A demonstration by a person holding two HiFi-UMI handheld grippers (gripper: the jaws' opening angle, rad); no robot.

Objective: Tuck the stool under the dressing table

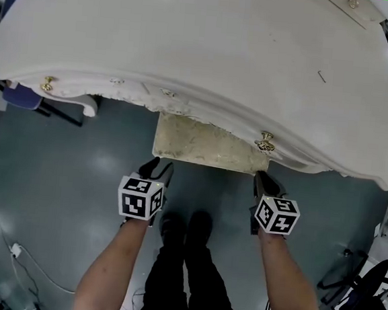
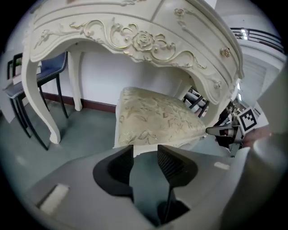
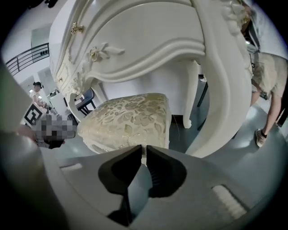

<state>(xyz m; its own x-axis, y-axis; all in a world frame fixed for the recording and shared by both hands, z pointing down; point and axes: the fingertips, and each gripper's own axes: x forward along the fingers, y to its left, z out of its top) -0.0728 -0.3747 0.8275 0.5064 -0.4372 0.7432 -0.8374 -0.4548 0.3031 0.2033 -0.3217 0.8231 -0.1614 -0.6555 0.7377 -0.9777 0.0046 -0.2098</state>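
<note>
Cream brocade covers the stool (image 1: 205,145), which sits mostly under the carved white desk (image 1: 190,42) with only its front edge jutting out. The left claw (image 2: 145,152) stands open with the seat rim at its tips. The right claw (image 3: 145,152) is nearly closed and seems to nip that rim. This looks like the final push, calling for a straight, even shove. The desk's curved leg (image 3: 220,103) stands close beside the seat, while the grey floor (image 1: 57,173) offers room.
</note>
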